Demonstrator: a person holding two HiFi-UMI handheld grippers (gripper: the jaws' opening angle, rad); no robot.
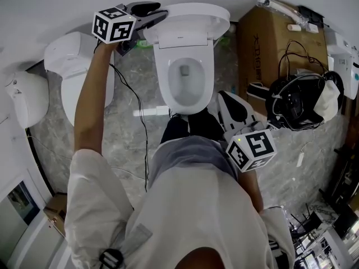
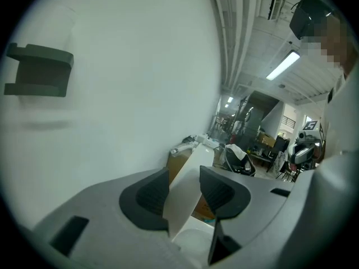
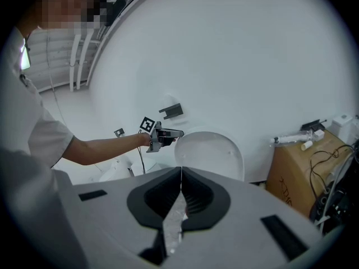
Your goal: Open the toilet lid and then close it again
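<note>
Toilet lid (image 1: 193, 17) stood raised, upright against the wall behind the open bowl (image 1: 170, 77). I had my left gripper (image 1: 159, 13) up at the lid's left side, jaws grasping the thin white edge, which ran between both pads in the left gripper view. My right gripper (image 3: 180, 178) hung low by my right side, well apart from the toilet, with its jaws clenched together and nothing between them. Cardboard box (image 1: 263, 43) sat right of the toilet, and a second toilet (image 1: 73, 66) sat left of it.
</note>
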